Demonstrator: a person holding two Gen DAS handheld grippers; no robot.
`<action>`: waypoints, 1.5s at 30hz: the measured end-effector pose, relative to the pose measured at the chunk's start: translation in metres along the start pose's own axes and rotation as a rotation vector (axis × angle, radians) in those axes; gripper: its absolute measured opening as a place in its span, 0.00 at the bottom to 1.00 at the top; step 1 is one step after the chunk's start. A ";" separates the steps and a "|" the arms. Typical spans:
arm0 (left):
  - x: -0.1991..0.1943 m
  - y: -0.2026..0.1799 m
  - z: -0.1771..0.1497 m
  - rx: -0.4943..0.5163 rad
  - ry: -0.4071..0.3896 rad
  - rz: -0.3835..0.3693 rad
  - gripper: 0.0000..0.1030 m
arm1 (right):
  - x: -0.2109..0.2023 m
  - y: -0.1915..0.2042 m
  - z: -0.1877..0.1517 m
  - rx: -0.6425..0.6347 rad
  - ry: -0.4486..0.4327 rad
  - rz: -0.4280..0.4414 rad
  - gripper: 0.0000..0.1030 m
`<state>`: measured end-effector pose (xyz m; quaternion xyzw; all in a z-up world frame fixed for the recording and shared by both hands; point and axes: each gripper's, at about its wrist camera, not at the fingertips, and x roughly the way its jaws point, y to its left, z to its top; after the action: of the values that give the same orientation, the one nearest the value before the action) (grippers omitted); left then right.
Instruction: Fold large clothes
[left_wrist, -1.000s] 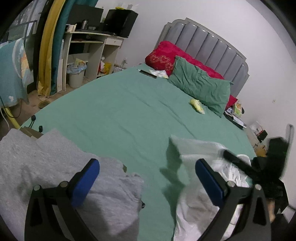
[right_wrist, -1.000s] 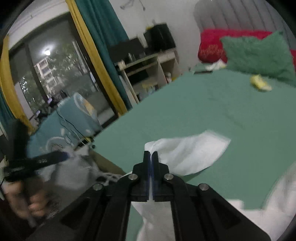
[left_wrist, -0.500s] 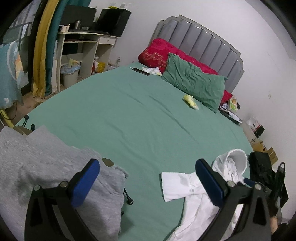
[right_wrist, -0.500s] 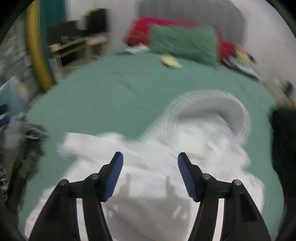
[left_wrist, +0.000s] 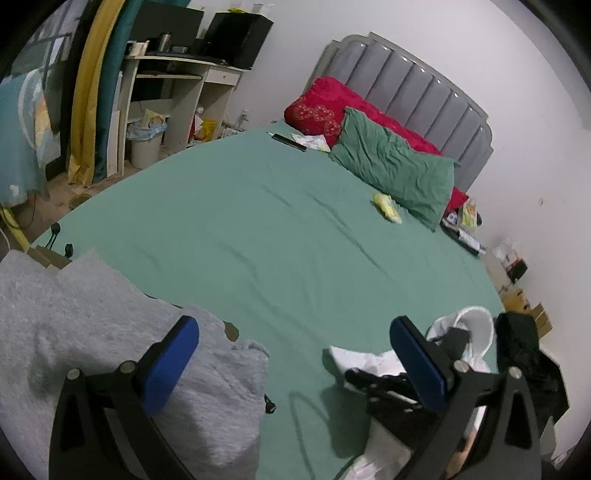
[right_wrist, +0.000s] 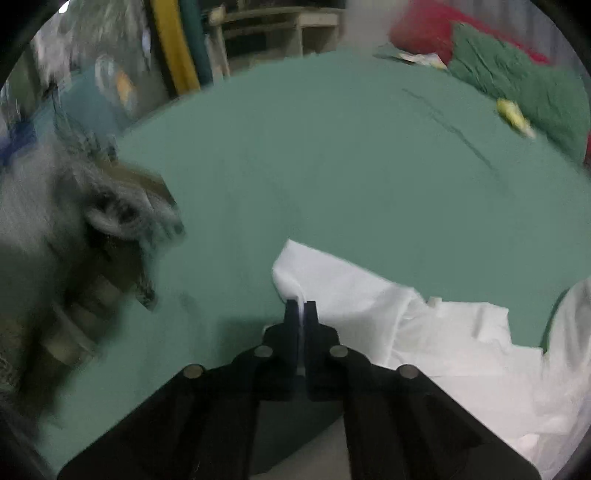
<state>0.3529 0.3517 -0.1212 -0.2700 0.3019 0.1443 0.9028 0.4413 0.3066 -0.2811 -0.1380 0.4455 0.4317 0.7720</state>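
A white hooded garment (right_wrist: 436, 332) lies crumpled at the near right edge of the green bed (left_wrist: 280, 229); it also shows in the left wrist view (left_wrist: 469, 332). My right gripper (right_wrist: 301, 308) is shut on a sleeve corner of the white garment, low over the sheet. In the left wrist view the right gripper (left_wrist: 384, 384) shows as a black shape on the white cloth. My left gripper (left_wrist: 295, 362) is open and empty, hovering above the near bed edge between a grey fleece garment (left_wrist: 92, 350) and the white one.
A green pillow (left_wrist: 399, 170) and red pillow (left_wrist: 325, 107) lie at the grey headboard. A small yellow item (left_wrist: 386, 206) sits on the sheet. A dark garment (left_wrist: 528, 350) lies at the far right. A desk (left_wrist: 177, 96) and bin (left_wrist: 146, 142) stand left.
My right gripper, open over the white garment half a second ago, has shut on its sleeve corner and swung left. The left gripper has stayed open and nearly still.
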 end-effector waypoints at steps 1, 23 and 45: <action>-0.002 0.001 0.001 -0.014 -0.011 -0.005 1.00 | -0.018 -0.007 0.005 0.018 -0.045 0.044 0.02; 0.087 -0.136 -0.118 0.291 0.286 -0.124 1.00 | -0.323 -0.274 -0.282 0.529 -0.169 -0.101 0.65; 0.129 -0.123 -0.118 0.359 0.197 -0.061 0.02 | -0.294 -0.245 -0.186 0.359 -0.254 -0.516 0.02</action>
<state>0.4507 0.1964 -0.2315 -0.1264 0.4013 0.0335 0.9066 0.4613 -0.1089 -0.1914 -0.0532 0.3651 0.1508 0.9171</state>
